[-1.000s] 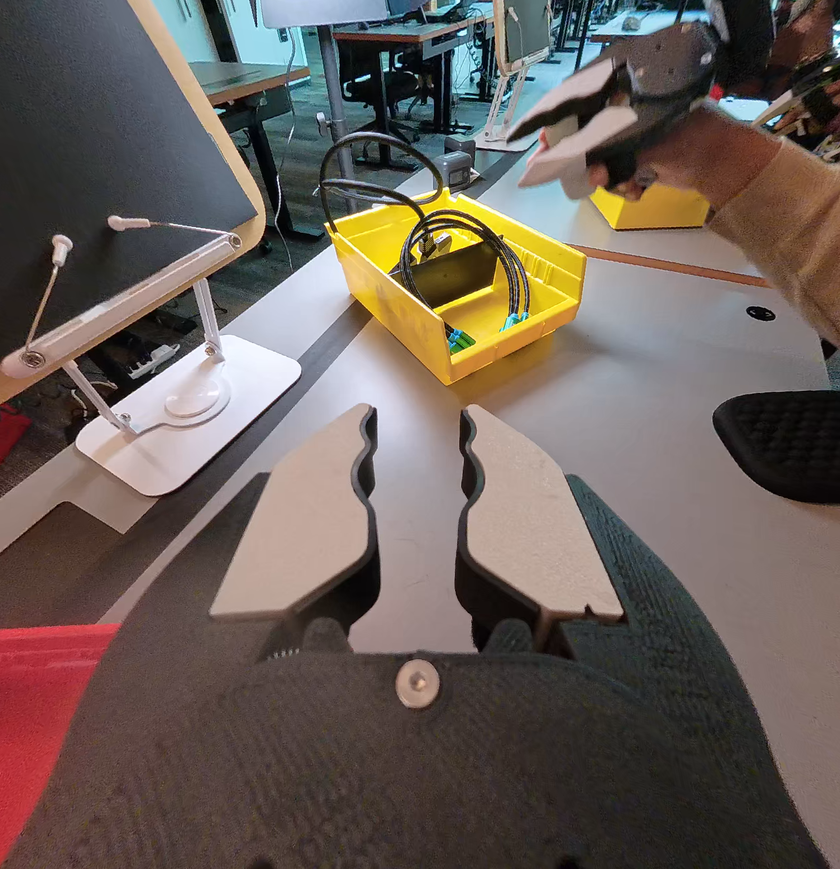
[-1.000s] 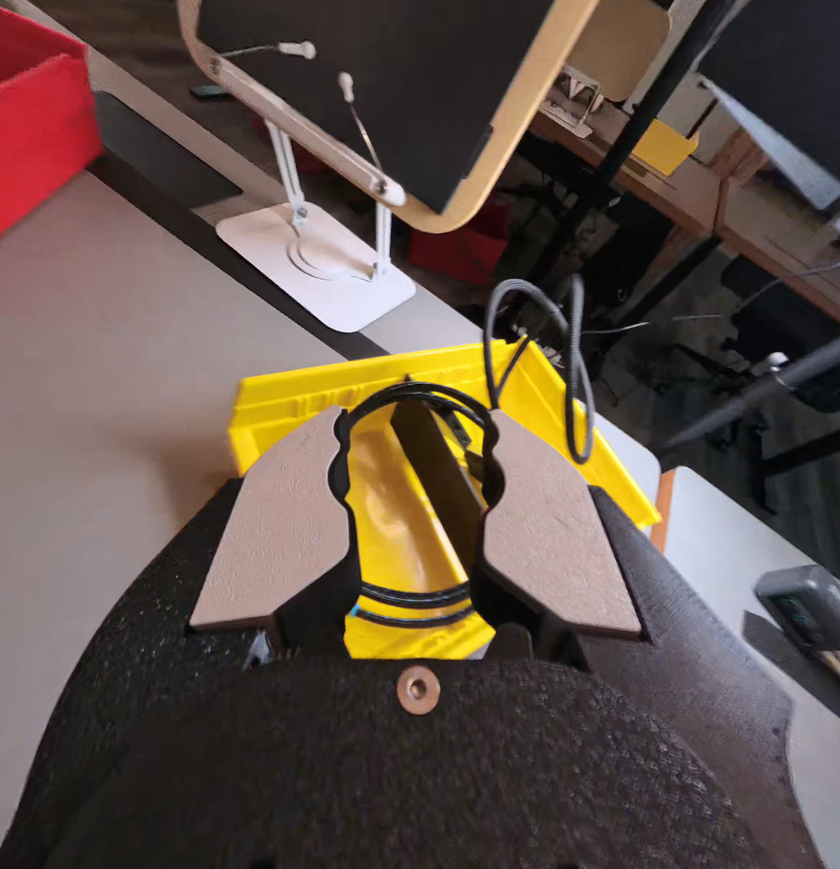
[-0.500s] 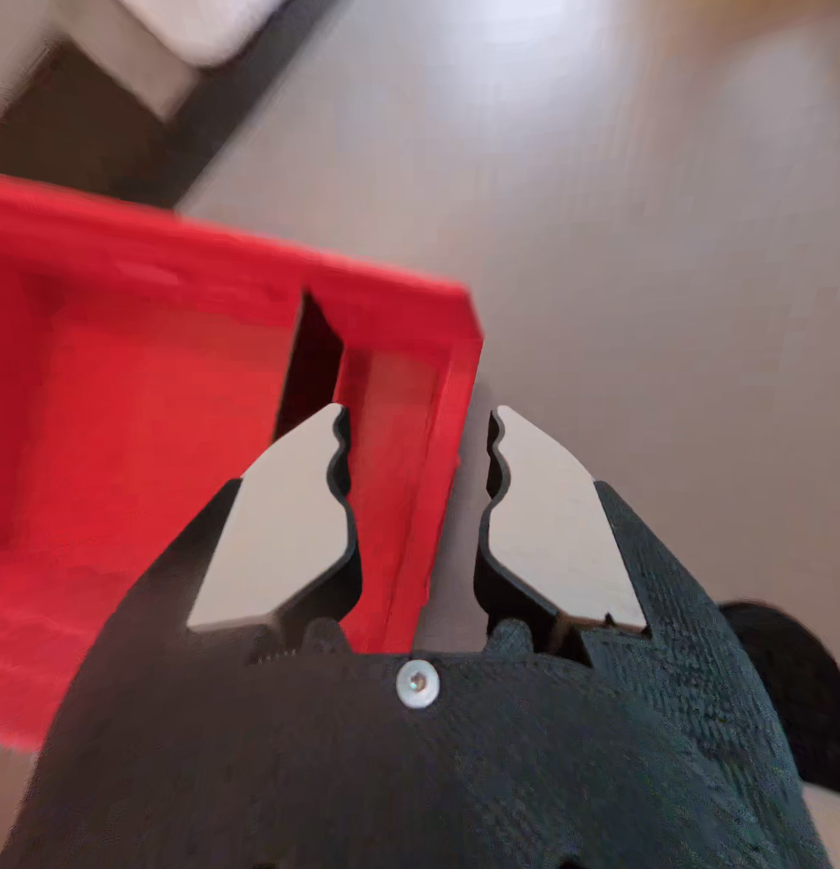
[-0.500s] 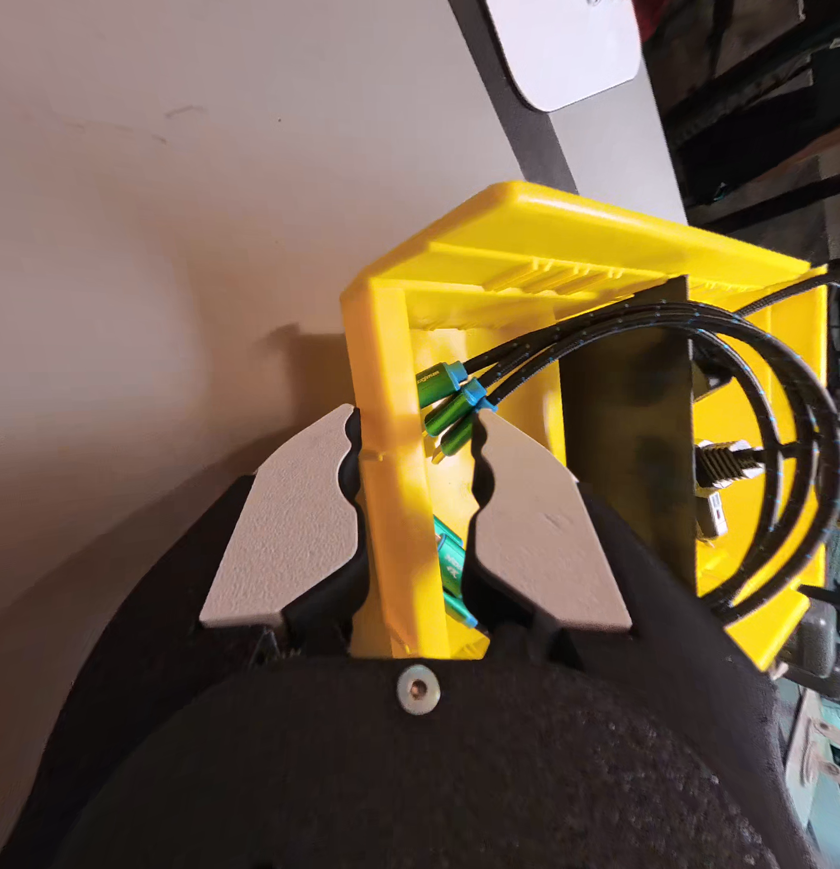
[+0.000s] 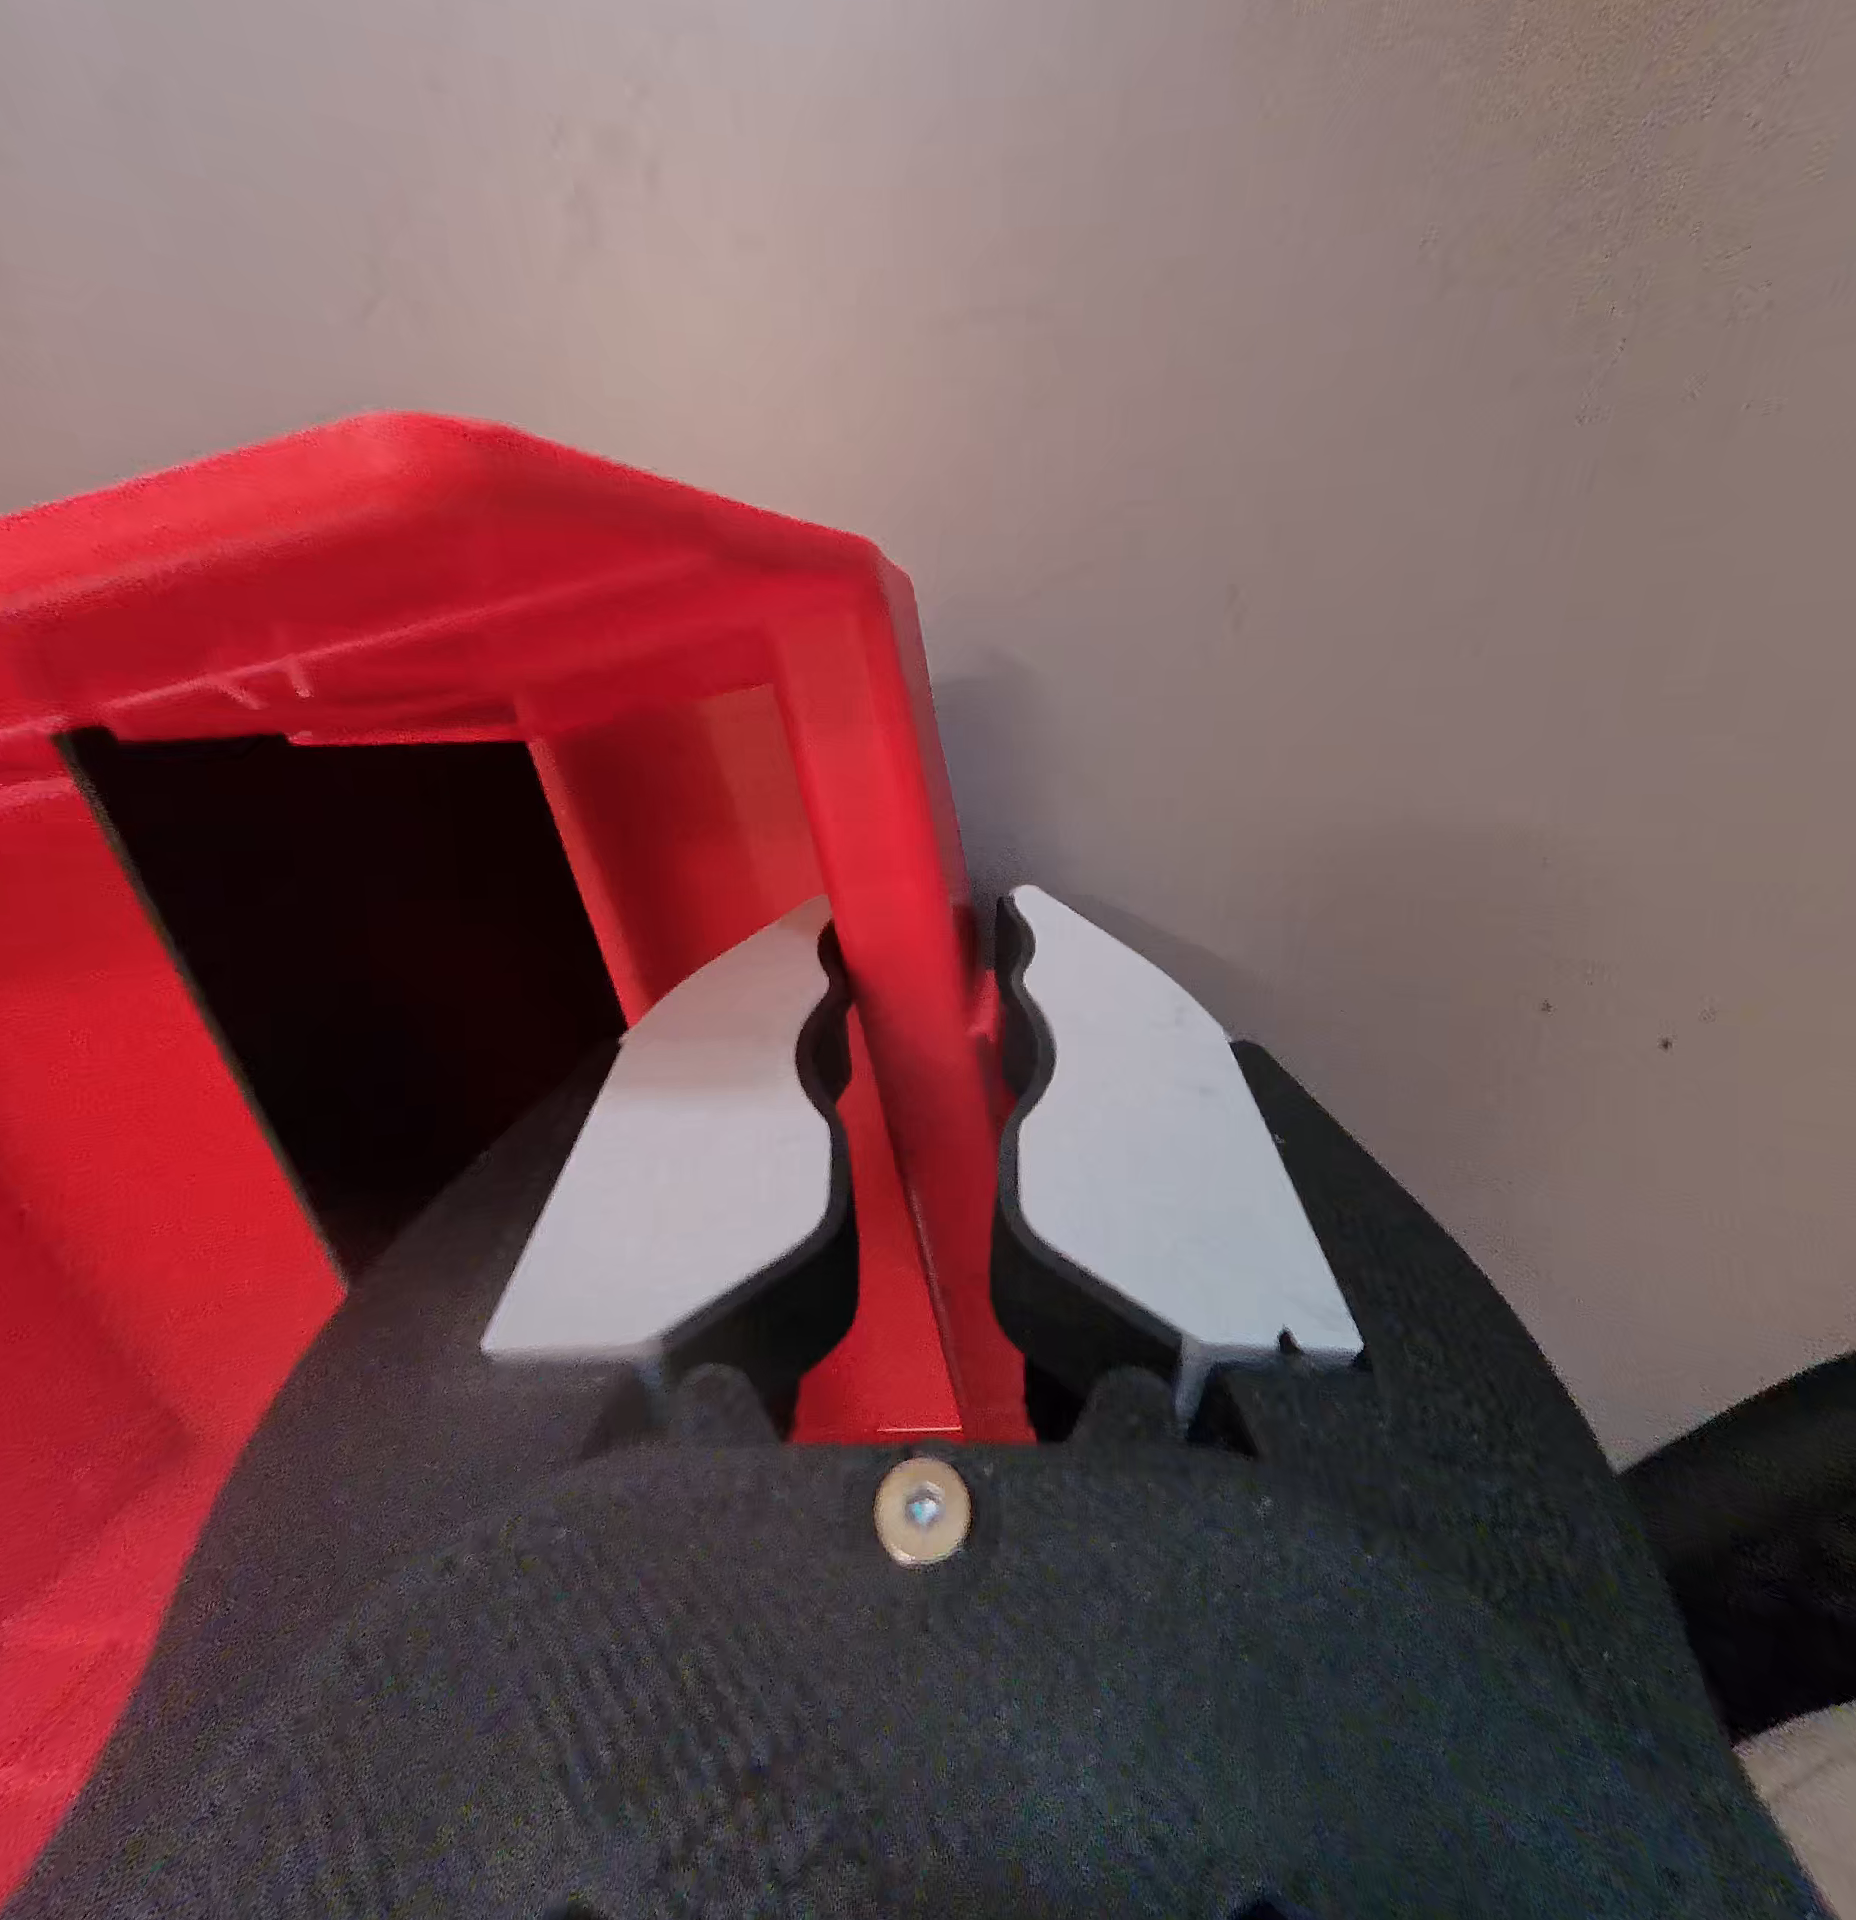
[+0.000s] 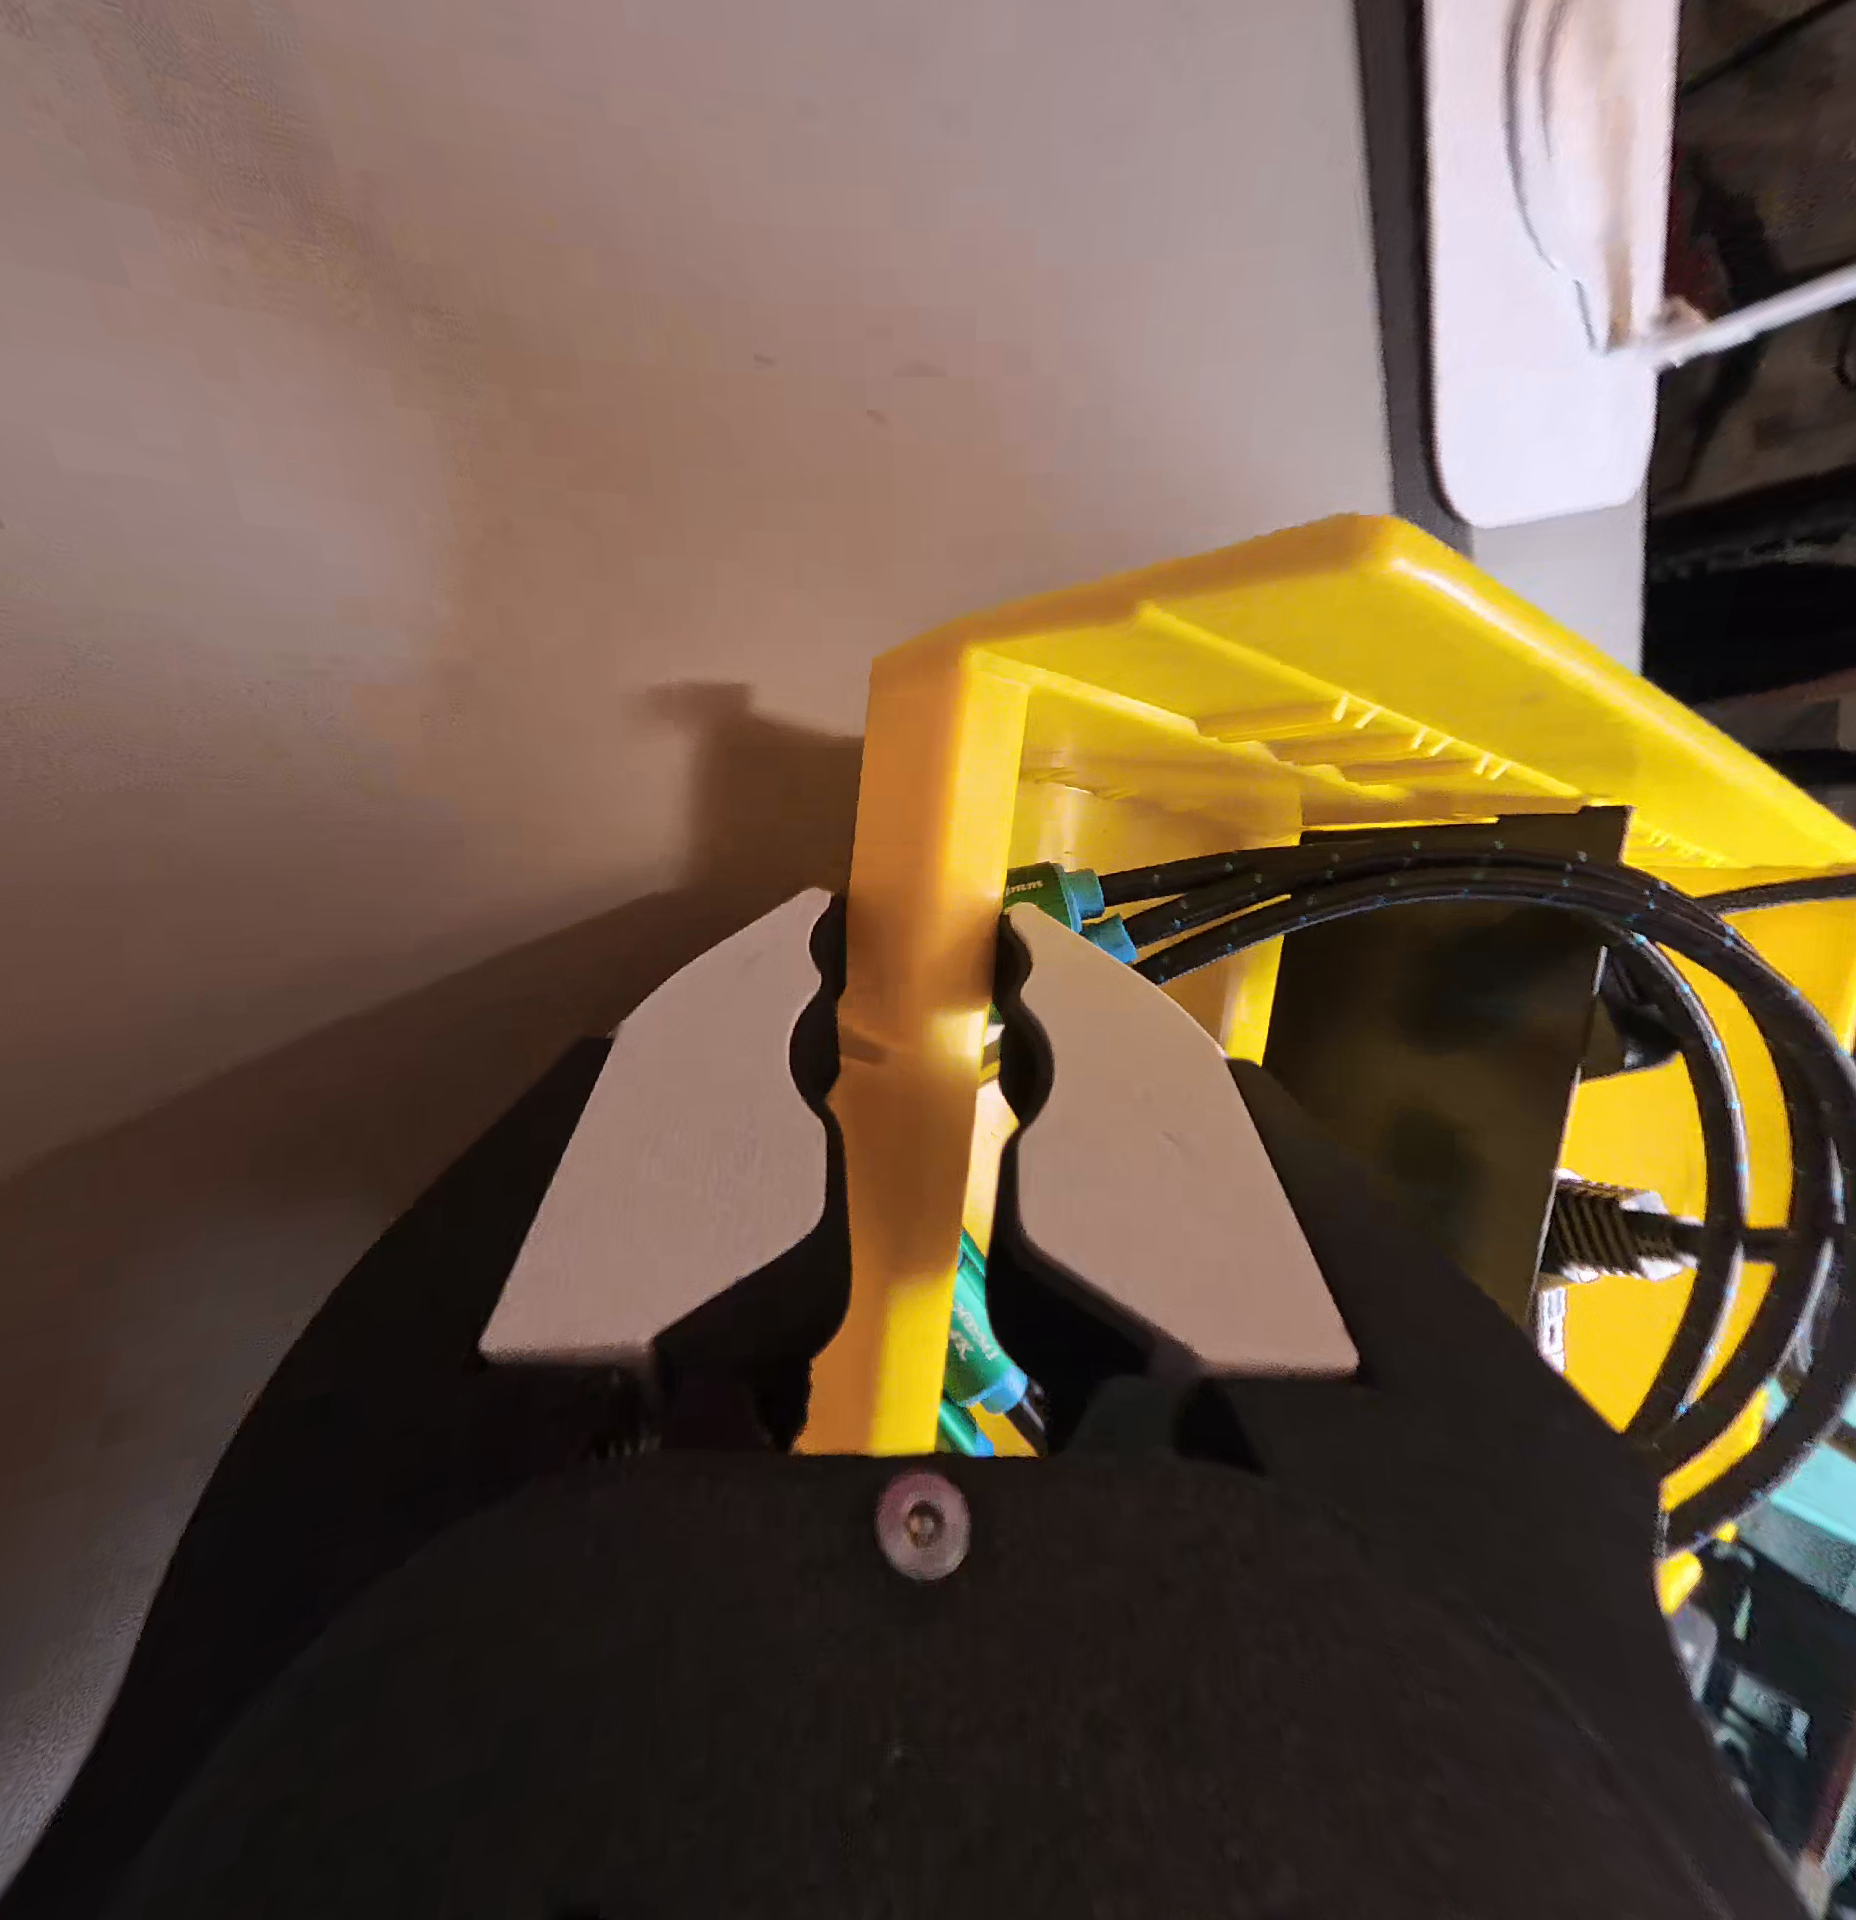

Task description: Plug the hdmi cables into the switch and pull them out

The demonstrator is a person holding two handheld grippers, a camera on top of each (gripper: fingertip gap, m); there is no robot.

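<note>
We see a grey table [image 5: 1319,416] filling the upper frame in both wrist views. A red bin [image 5: 384,582] sits on it at left; a yellow bin [image 6: 1423,644] and white stand base [image 6: 1526,312] at right.

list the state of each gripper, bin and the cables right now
left gripper: shut on the red bin wall
red bin: no contents visible
right gripper: shut on the yellow bin wall
yellow bin: holds cables
hdmi cables: coiled in the yellow bin

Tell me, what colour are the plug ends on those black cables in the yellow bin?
Green and teal plug ends, seen best in the right wrist view.
</note>
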